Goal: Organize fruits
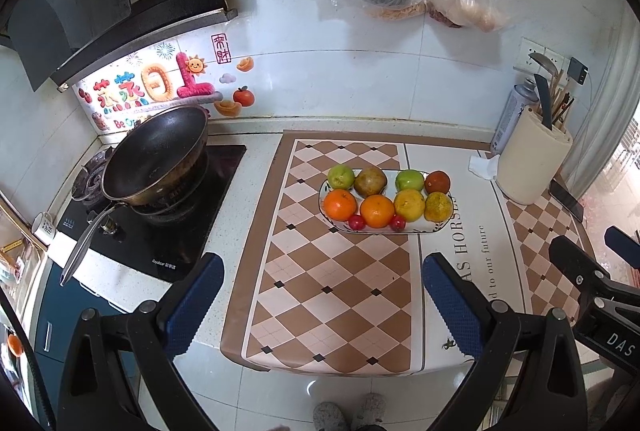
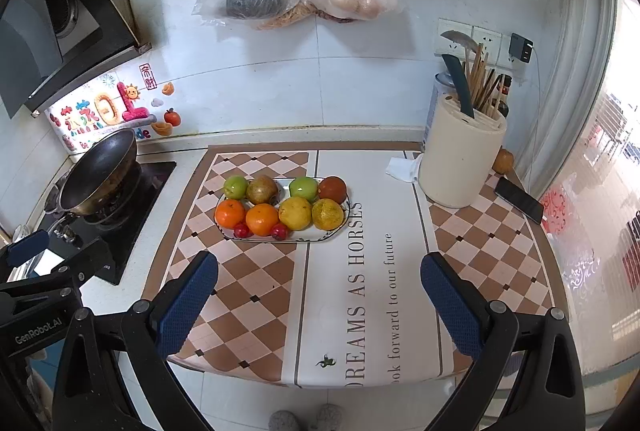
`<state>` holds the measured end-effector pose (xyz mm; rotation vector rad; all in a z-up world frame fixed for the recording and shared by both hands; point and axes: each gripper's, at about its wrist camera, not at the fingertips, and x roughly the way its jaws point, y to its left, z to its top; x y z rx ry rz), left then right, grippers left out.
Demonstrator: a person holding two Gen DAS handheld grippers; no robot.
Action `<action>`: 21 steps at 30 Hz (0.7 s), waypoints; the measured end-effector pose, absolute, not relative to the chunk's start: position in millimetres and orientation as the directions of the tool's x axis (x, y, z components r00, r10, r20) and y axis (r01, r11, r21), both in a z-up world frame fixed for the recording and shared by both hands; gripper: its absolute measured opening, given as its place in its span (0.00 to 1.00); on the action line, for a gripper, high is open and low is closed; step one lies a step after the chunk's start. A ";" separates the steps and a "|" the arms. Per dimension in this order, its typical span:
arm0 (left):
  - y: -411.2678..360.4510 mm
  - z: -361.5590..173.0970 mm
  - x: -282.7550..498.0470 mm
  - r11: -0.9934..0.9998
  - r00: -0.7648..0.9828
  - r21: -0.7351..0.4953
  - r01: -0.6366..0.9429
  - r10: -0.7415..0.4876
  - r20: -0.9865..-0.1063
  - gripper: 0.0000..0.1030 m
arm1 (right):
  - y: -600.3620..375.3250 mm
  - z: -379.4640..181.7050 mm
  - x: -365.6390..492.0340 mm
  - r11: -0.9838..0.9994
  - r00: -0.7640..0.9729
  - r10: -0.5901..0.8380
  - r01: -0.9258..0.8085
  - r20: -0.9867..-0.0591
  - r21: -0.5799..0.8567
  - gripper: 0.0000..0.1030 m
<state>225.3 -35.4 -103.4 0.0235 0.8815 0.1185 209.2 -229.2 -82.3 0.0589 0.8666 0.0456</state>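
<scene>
A white rectangular plate with a dark patterned rim [image 1: 436, 229] [image 2: 316, 238] sits on the surface, on a brown-and-cream diamond-checked mat [image 1: 320, 295] [image 2: 248, 283], its long axis running left to right, parallel to the tiled back wall. On it the fruit lies in two rows: at the back a green apple [image 1: 341, 176] [image 2: 235, 187], a brownish pear-like fruit [image 1: 370, 182] [image 2: 262, 189], a second green apple [image 1: 409, 180] [image 2: 303, 189] and a dark red-brown fruit [image 1: 437, 182] [image 2: 332, 189]; in front two oranges [image 1: 340, 204] [image 2: 230, 214], a yellow citrus [image 1: 409, 205] [image 2: 295, 213] and a mottled yellow-green citrus [image 1: 438, 207] [image 2: 327, 214], with two small red fruits [image 1: 356, 222] [image 2: 241, 230] tucked at the front rim. The left hand-held gripper [image 1: 322, 273] and the right hand-held gripper [image 2: 319, 271] both hang well short of the plate with their blue-padded fingers spread wide, gripping nothing. Bare mat lies between plate and the near edge of the surface. To the left, a black wok [image 1: 156, 155] [image 2: 100, 171] stands on the stove, well apart; to the right, a cream cylindrical utensil holder [image 1: 532, 167] [image 2: 460, 159] stands near the back, with a black phone [image 2: 519, 200] lying beside it.
</scene>
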 end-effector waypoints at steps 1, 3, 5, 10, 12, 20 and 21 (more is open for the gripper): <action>-35.3 -102.8 224.7 0.993 0.630 0.066 -0.097 0.112 -0.768 0.99 | -229.4 -81.9 207.9 0.997 0.648 0.064 -0.017 -0.759 0.069 1.00; -33.8 -102.7 223.2 0.993 0.630 0.060 -0.101 0.111 -0.769 0.99 | -227.8 -79.4 208.6 0.997 0.647 0.065 -0.019 -0.759 0.069 1.00; -33.4 -102.3 222.9 0.993 0.629 0.061 -0.104 0.113 -0.769 0.99 | -227.8 -79.4 208.1 0.997 0.648 0.065 -0.019 -0.759 0.069 1.00; -33.5 -102.1 222.0 0.992 0.630 0.071 -0.106 0.122 -0.767 0.99 | -227.9 -79.7 208.2 0.997 0.647 0.065 -0.019 -0.760 0.069 1.00; -33.3 -102.3 221.5 0.992 0.631 0.070 -0.107 0.122 -0.766 0.99 | -228.0 -79.7 208.0 0.997 0.647 0.065 -0.019 -0.759 0.069 1.00; -33.6 -101.2 221.1 0.992 0.635 0.069 -0.102 0.118 -0.764 0.99 | -227.4 -77.7 207.3 0.998 0.648 0.064 -0.021 -0.759 0.066 1.00; -33.7 -100.9 221.2 0.992 0.635 0.069 -0.102 0.118 -0.763 0.99 | -227.5 -77.8 207.5 0.998 0.648 0.064 -0.022 -0.759 0.065 1.00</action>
